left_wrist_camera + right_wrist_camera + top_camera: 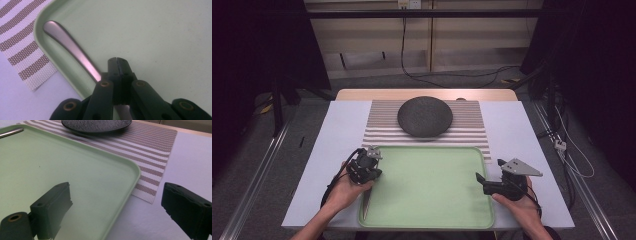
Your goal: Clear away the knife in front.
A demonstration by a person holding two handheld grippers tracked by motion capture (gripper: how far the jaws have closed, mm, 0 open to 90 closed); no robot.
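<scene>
Your left gripper (117, 61) jaws pressed together over metal utensil handle (72, 48) in green tray (432, 220), grip unclear; right gripper (117, 205) spread wide, straddling tray rim, empty.

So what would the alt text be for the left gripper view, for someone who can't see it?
A black two-jawed tool, jaws shut together, rises from the bottom edge over a pale green tray. A metal utensil handle lies along the tray's rim and runs down behind the jaws. A brown-and-white striped mat lies outside the tray's corner.

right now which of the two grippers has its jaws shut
The left gripper: its jaws are pressed together over the metal utensil handle in the green tray. The right gripper stands wide open.
</scene>
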